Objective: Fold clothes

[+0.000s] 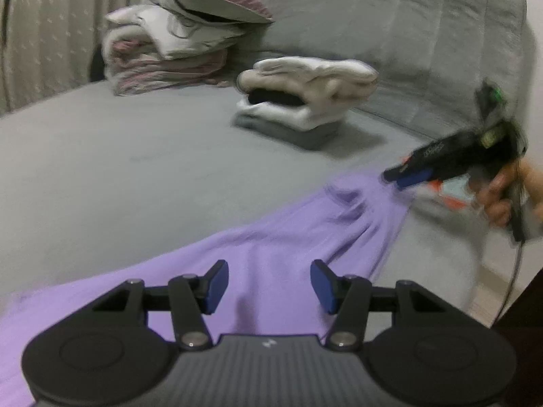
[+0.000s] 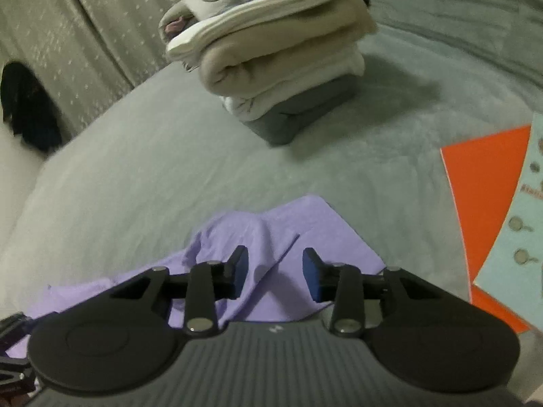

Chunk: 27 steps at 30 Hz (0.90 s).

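Home living room: grey quilted sofa (image 1: 373, 17), folded laundry stacks (image 1: 305, 101), curtain (image 1: 44, 34).

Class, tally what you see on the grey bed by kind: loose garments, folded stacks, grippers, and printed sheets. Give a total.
Loose garments: 1, the purple garment
Folded stacks: 2, near stack and far stack
Grippers: 2, left gripper and right gripper
Printed sheets: 1, orange sheet
Total: 6

Open grey bed cover (image 1: 135, 176) left of the lilac garment (image 1: 271, 247): free passage. Ahead, the folded clothes stack (image 2: 281, 68) blocks the middle; taller pile with pillow (image 1: 176, 40) behind. Orange-and-blue booklet (image 2: 492, 210) occupies the right side.
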{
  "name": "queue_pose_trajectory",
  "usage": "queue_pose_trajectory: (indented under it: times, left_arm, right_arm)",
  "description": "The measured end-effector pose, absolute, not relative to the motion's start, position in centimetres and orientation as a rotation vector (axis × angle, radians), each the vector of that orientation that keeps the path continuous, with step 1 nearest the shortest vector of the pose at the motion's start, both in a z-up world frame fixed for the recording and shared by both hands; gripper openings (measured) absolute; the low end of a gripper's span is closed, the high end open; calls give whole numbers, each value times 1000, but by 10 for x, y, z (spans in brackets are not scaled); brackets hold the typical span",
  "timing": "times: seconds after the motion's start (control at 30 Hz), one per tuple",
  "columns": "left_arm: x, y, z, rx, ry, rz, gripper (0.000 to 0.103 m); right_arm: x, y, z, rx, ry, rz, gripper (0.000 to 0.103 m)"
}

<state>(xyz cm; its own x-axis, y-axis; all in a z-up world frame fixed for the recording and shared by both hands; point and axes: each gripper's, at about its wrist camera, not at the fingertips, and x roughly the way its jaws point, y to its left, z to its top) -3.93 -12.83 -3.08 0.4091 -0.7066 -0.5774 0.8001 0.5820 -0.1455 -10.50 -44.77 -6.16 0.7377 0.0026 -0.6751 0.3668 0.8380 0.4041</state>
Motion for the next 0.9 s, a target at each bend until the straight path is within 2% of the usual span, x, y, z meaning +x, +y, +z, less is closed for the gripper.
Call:
queue_pose_trajectory:
  times: [0.2, 0.33, 0.57, 0.6, 0.67, 0.73, 0.8, 0.83, 0.9]
  left_arm:
    - [-8, -193, -29, 66, 744, -1032, 53]
    - [20, -227, -36, -8, 825, -1045, 42]
    - [50, -278, -51, -54, 912, -1045, 34]
    - [51, -284, -53, -54, 918, -1047, 29]
    - [52, -294, -56, -55, 926, -1057, 20]
    - [53, -303, -59, -56, 930, -1066, 2]
    - [52, -307, -60, -62, 913, -1067, 0]
    - [50, -307, -60, -67, 901, -1066, 0]
    - [50, -305, -58, -82, 877, -1068, 0]
  right_arm:
    - [-101, -448, -63, 540, 721, -191, 37]
    - [-100, -450, -64, 521, 716, -185, 37]
    - [-91, -444, -69, 444, 736, -179, 37]
    - [-90, -443, -71, 430, 741, -182, 35]
    - [-90, -440, -75, 395, 740, -193, 28]
    - [-90, -437, -76, 363, 721, -197, 20]
    - [-91, -435, -78, 349, 693, -187, 12]
    - [-91, -434, -79, 346, 683, -182, 2]
    - [-95, -433, -78, 339, 661, -189, 2]
